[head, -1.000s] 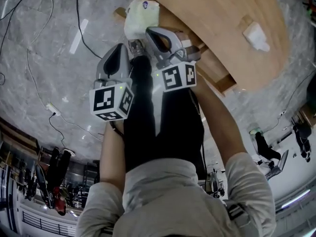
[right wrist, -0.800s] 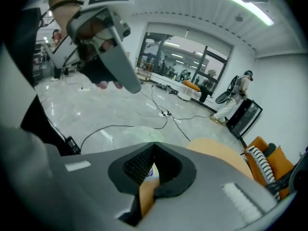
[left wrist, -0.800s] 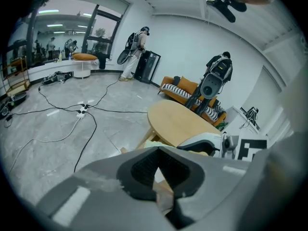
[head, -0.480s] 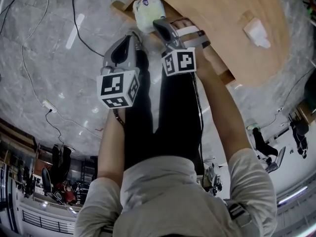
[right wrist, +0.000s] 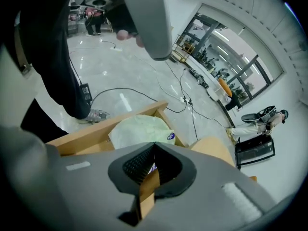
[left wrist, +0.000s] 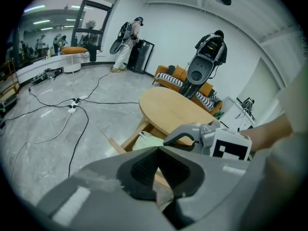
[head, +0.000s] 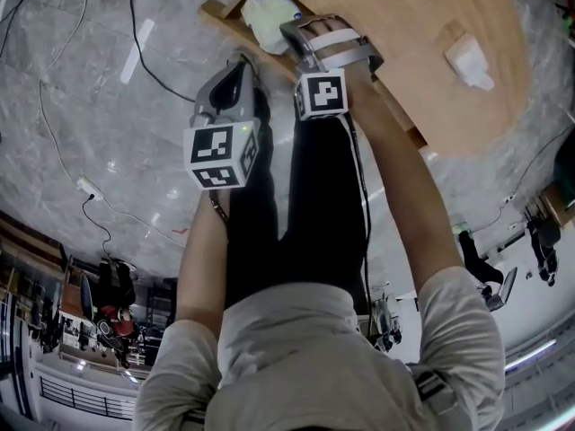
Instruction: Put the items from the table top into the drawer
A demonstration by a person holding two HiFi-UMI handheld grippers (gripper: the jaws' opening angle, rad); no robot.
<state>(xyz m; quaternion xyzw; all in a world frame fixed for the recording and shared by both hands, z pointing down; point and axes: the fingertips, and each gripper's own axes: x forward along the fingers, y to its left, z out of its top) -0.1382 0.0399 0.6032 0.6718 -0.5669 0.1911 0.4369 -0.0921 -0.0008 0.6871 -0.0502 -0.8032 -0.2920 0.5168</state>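
grey floor (head: 90, 133), open drawer (head: 229, 23), pale bag (head: 269, 21) inside

Floor (head: 81, 88): grey marbled stone, glossy, with black cables (left wrist: 110, 102) trailing across it and a white power strip (left wrist: 73, 105) lying among them. Far wall: orange sofa (left wrist: 168, 73) with striped cushions; black cabinet (left wrist: 145, 57), a person (left wrist: 129, 44) in pale clothes just beside it.
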